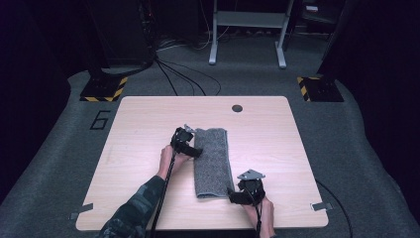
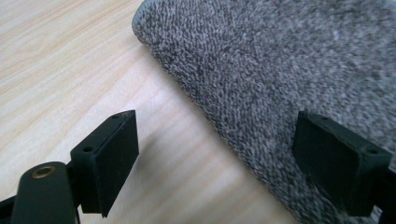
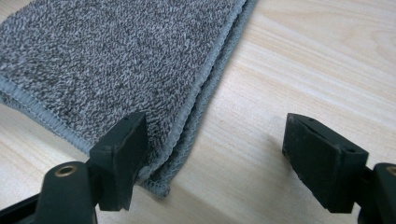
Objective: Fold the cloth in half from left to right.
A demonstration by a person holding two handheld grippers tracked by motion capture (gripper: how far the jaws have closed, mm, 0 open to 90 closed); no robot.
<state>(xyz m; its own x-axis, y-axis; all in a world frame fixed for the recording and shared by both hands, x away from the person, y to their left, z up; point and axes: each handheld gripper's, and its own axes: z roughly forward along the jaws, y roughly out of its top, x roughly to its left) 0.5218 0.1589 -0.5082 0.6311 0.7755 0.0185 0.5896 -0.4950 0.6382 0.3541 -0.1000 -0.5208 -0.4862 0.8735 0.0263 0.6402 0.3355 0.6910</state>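
We see a light wooden table on a grey carpet floor. Near the middle of the table lies a grey towel, folded into a long narrow strip that runs from the far side toward the person. Its surface is rough and speckled, dark and light grey together. In the right gripper view we see what the high view does not tell: the towel has stitched hems, and two layers lie one on the other at the near corner. In the left gripper view the towel shows a soft rounded fold along its long side, without a hem.

The left gripper is at the left long side of the towel, near the far end. Its jaws stand wide apart, one over the wood and one over the cloth, and they hold nothing. The right gripper is at the near right corner. Its jaws also stand wide apart, one just over the corner of the towel, the other over bare wood.

A small dark round hole is in the table near the far edge.
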